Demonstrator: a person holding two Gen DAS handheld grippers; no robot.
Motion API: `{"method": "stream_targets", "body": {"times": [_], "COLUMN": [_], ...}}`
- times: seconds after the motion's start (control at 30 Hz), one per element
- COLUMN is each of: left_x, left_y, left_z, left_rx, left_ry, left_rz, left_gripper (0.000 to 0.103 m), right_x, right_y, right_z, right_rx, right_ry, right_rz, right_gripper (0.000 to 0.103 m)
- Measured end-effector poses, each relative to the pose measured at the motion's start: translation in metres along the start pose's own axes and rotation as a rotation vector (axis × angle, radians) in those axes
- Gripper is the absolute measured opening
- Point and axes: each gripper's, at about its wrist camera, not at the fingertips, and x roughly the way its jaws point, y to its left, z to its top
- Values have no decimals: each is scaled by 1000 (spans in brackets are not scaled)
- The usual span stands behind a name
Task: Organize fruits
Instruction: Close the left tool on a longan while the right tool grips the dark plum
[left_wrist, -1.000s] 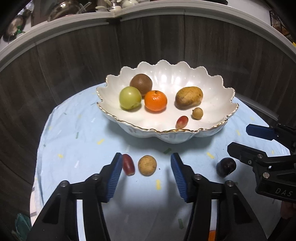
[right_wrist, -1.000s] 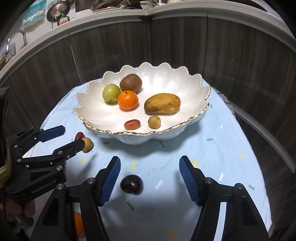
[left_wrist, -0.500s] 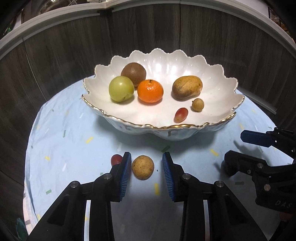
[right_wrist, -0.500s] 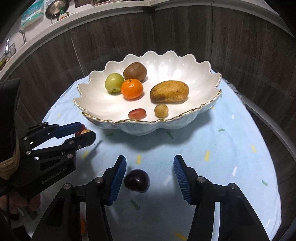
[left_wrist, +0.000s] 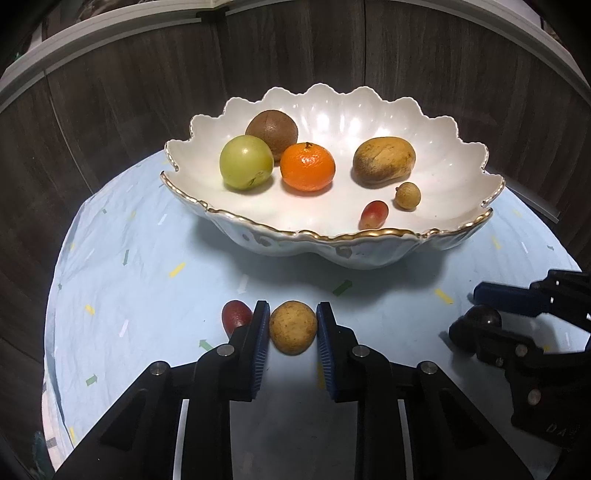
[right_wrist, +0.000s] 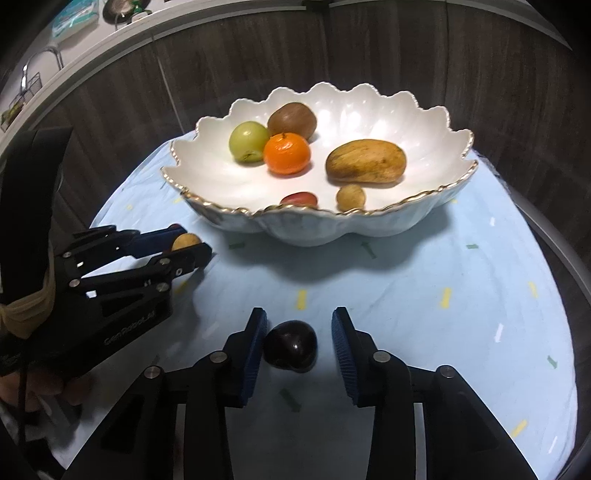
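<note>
A tan round fruit (left_wrist: 293, 326) lies on the blue cloth in front of the white scalloped bowl (left_wrist: 369, 234). My left gripper (left_wrist: 291, 325) is closing on it, and both blue pads touch its sides. A small red fruit (left_wrist: 234, 315) sits just outside the left finger. My right gripper (right_wrist: 299, 332) is closing around a dark plum (right_wrist: 290, 347). Its left pad touches the plum, while a gap remains at the right pad. The bowl holds a green fruit (left_wrist: 245, 166), a brown kiwi (left_wrist: 271, 129), an orange (left_wrist: 307, 167) and several others.
A light blue cloth (right_wrist: 461, 295) with coloured flecks covers the round table. A dark wood-panel wall (left_wrist: 110, 92) curves behind it under a pale counter edge. In the right wrist view, a person's hand (right_wrist: 22, 387) holds the left gripper at the lower left.
Both grippers have sunk toward the cloth and narrowed their jaws. The left pads have come onto the tan fruit. The right pads have drawn in around the dark plum.
</note>
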Motion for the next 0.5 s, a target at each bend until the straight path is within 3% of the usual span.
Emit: {"method": "stream_targets", "body": {"times": [0.17,0.5], "left_x": [1,-5], "left_y": [-1,-3], "left_z": [1,2], "left_rx": [3,-4], "left_ry": [7,6], "left_rz": [3,7], "left_gripper": [26,25], "right_x": [3,-3], "right_y": [5,-4], "right_z": [-2,1], "right_rx": [-20,11], "right_ry": [11,-3], "right_rz": [23,9], "right_gripper": [28,27]}}
